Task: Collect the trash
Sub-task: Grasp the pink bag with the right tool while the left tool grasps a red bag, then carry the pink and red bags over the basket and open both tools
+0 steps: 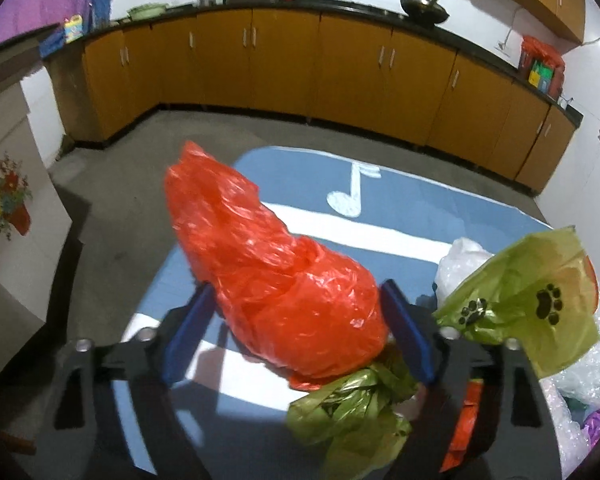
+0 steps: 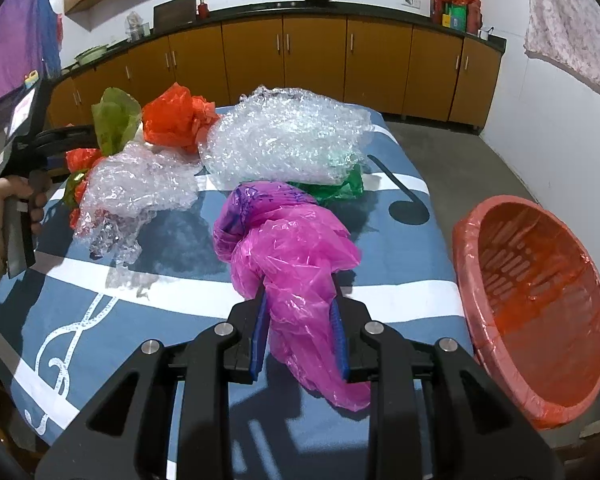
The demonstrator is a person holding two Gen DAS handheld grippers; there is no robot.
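Right wrist view: right gripper (image 2: 300,320) fingers pinching pink bag (image 2: 288,252); left gripper (image 1: 296,328) wide around red bag (image 1: 276,280), grip unclear. Swing pink over bin (image 2: 536,312), release low.

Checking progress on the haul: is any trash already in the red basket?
No. In the right wrist view the basket shows only its red liner, and the pink bag is over the table.

Basket (image 2: 540,280) right of the table (image 2: 180,256)
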